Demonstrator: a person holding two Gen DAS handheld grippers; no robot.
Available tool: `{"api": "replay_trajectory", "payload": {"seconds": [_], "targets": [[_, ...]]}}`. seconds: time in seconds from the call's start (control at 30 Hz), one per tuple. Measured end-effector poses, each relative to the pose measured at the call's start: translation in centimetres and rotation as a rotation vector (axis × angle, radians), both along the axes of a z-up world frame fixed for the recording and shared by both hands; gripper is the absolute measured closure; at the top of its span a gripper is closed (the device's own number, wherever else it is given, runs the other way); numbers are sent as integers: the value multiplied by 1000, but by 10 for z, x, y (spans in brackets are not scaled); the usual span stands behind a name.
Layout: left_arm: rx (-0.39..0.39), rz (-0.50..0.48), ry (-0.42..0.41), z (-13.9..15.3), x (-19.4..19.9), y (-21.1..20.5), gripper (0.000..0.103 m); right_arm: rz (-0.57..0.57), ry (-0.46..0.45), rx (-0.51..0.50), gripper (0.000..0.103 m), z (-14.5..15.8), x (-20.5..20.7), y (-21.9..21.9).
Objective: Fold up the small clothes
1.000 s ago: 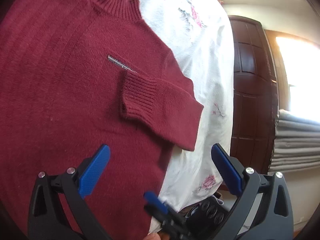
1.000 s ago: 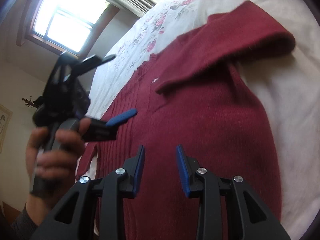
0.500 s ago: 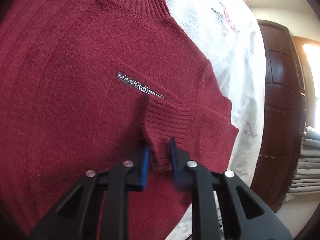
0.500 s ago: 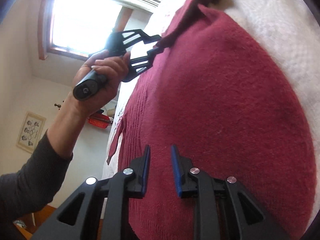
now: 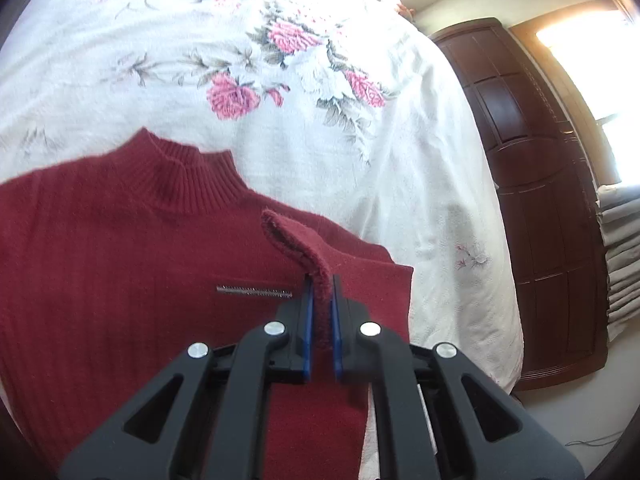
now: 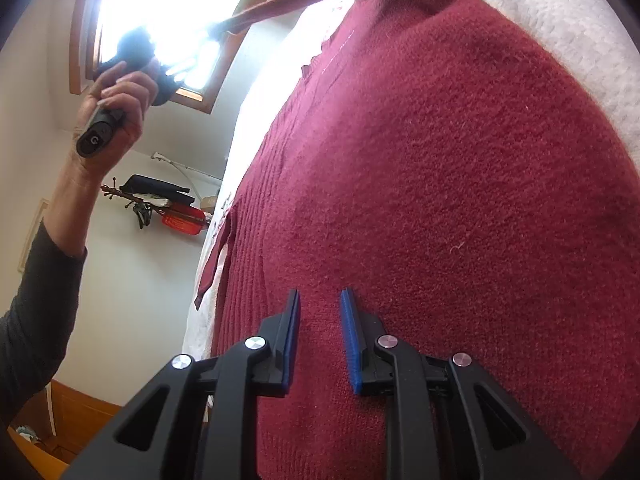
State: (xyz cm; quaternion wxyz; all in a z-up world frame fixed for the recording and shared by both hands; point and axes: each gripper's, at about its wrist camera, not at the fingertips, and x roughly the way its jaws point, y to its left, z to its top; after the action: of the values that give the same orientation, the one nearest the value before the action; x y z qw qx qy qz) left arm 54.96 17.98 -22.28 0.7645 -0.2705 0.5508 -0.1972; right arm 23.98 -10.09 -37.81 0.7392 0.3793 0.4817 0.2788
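A dark red knit sweater (image 5: 120, 280) lies flat on the bed, collar toward the far side, with a small silver strip on its chest. My left gripper (image 5: 320, 292) is shut on the ribbed cuff of the sleeve (image 5: 296, 248), which stands up in a narrow fold between the blue pads. In the right wrist view the sleeve (image 6: 300, 0) stretches taut from the sweater (image 6: 440, 180) up to a hand (image 6: 116, 92) holding the left gripper high against the window. My right gripper (image 6: 320, 300) rests low on the sweater body, its fingers a narrow gap apart and flat fabric under them.
A white bedspread with pink flowers (image 5: 280, 80) covers the bed and drops off at the right edge. A dark wooden wardrobe (image 5: 540, 200) and stacked folded linens (image 5: 624, 240) stand beyond it. A bright window (image 6: 168, 8) and a rack with a red bag (image 6: 180, 220) are on the left.
My left gripper went from open to shut on the sleeve cuff, then lifted it up off the sweater's chest. My right gripper dropped low onto the sweater and its gap narrowed.
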Motion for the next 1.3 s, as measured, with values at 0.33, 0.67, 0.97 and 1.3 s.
{"api": "replay_trajectory", "payload": {"seconds": [0.33,0.67,0.97,1.3], "targets": [[107,56,-35,21,8,78,98,3,4,-8,83,-7,1,2],[138,135,41,-21,-1,140,98,10,7,-19,84,-7,5,11],[149,214,142,-84,-24,192,98,11,10,-26,85,-9,6,22],[290,364,194,-115,-43,225,70,13,13,-32,85,-8,8,25]]}}
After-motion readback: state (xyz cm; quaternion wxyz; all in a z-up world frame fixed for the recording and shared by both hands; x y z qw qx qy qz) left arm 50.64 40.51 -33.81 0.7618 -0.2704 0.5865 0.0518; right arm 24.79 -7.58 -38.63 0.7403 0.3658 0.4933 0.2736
